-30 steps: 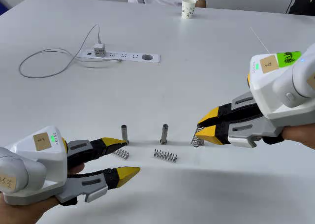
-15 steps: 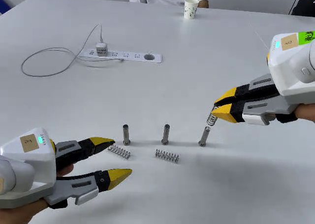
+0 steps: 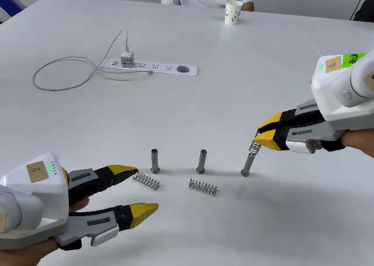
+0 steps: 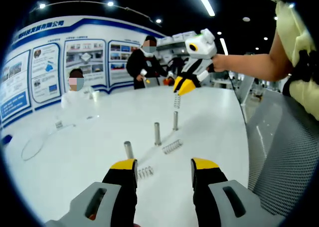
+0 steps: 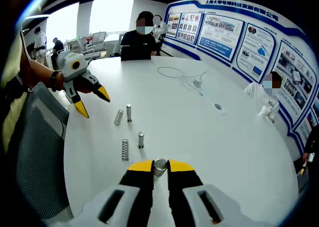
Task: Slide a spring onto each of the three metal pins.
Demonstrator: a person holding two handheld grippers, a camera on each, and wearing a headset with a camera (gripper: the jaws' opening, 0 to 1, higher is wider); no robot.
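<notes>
Spring (image 3: 255, 147) is off the table (image 3: 263, 67) now & sits at the top of the rt pin (image 3: 248, 164), clamped in your right gripper (image 3: 261, 135). Threading looks begun, so 1st of 3 is close. Left gripper (image 3: 147, 188) waits w/ jaws apart by two loose springs (image 3: 146, 180).

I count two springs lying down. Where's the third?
The right hand-held gripper pinches the third spring at the top of the rightmost pin, in the head view.
</notes>
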